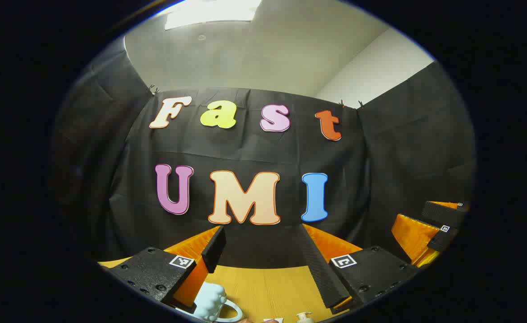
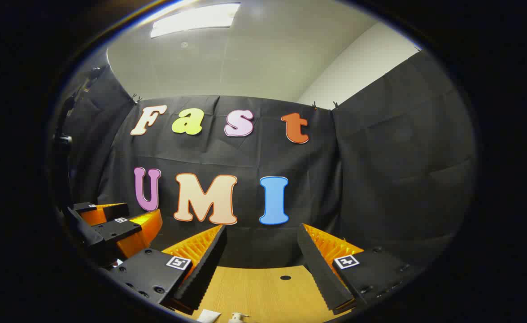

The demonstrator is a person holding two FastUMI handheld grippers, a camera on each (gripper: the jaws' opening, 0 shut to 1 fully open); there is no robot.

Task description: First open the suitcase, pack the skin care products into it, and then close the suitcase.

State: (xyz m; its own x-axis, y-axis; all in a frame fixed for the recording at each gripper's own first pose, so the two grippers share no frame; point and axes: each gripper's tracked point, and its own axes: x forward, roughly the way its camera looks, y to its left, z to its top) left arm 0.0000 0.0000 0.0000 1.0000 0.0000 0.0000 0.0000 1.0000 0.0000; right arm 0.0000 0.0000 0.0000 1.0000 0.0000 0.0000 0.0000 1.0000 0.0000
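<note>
The left gripper (image 1: 261, 260) has its jaws spread wide with nothing between them, and the right gripper (image 2: 261, 260) is spread just as wide and equally empty; both are held level above the tabletop (image 1: 267, 287), pointing at the booth's black wall, which reads as a ready pose before any reaching begins. In the left gripper view the right gripper appears off to the side, so the two hang side by side and apart. Below the left gripper's fingers, near the front edge of the wooden tabletop, sits a pale blue bumpy item with a looped handle (image 1: 214, 305), and beside it the top of a pump bottle (image 1: 304, 317), likely one of the skin care products. The right gripper view catches a pump bottle top (image 2: 237, 317) and a white corner (image 2: 209, 315) at the same edge. The suitcase cannot be placed from these views, so the opening step appears not yet begun.
</note>
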